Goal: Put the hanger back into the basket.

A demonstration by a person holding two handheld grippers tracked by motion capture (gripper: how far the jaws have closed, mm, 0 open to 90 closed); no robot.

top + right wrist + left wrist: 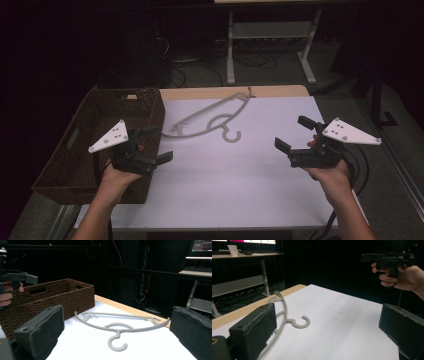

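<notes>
At the far left of the high view a brown woven basket (80, 150) sits on the left end of the table (225, 195), its open top facing up and a slot handle showing in its near wall. In the right gripper view the same basket (50, 298) stands to the left of the hanger, near it but apart.

Just to the right of the basket's inner wall, the left gripper (157, 145) hovers above the basket's right edge, held in the person's left hand (117, 177). Its jaws are spread wide with nothing between them; in the left gripper view they frame bare white table surface.

Towards the middle of the table, at its far side, a grey plastic clothes hanger (212, 120) lies flat on the white cover, its hook (231, 135) curling towards the person. In the left gripper view the hanger (284, 320) lies just beyond the left jaw; in the right gripper view it (117, 326) lies between the two jaws, farther off.

On the right, the right gripper (296, 135) is held above the table in the person's right hand (332, 172), well apart from the hanger. Its jaws are also spread wide and hold nothing.
</notes>
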